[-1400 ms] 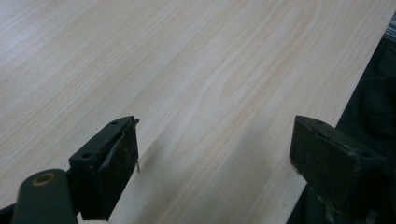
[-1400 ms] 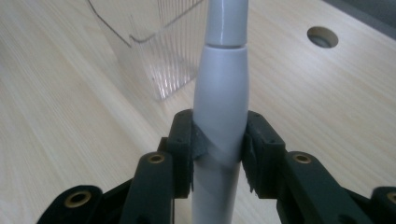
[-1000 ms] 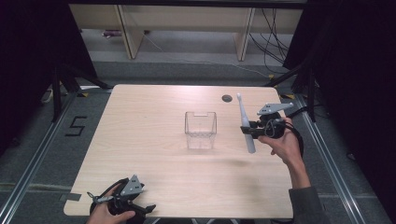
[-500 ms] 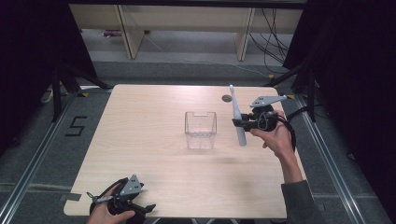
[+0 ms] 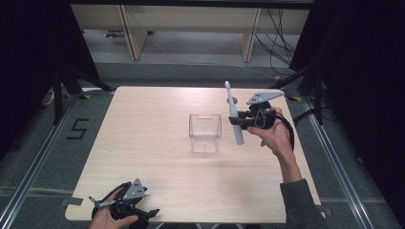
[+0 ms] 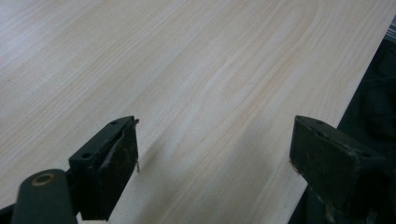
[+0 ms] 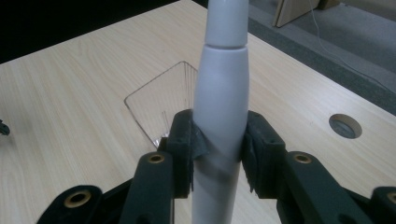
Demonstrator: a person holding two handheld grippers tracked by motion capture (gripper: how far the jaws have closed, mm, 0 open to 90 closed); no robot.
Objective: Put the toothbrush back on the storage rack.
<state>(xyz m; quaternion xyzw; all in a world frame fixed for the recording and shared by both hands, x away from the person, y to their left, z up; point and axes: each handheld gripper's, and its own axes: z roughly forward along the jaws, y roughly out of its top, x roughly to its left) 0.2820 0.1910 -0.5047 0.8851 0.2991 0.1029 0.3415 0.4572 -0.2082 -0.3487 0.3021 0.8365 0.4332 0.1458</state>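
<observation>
A long white electric toothbrush [image 5: 233, 117] hangs above the table, nearly upright and slightly tilted, with my right gripper [image 5: 241, 121] shut on its handle. In the right gripper view the white handle [image 7: 220, 107] sits clamped between the two black jaws. A clear plastic box [image 5: 205, 132] stands at the table's middle, just left of the toothbrush; its clear walls [image 7: 161, 100] appear behind the jaws. My left gripper [image 5: 143, 217] rests at the table's front left edge, open, with bare wood [image 6: 210, 93] between its jaws.
The light wooden table [image 5: 143, 143] has a round cable hole [image 7: 345, 125] near its far right edge. Black frame rails and grey floor surround the table; shelving legs stand behind it.
My right gripper has carried the toothbrush up and leftward, closer to the clear box, and turned it more upright. The left gripper has stayed put.
</observation>
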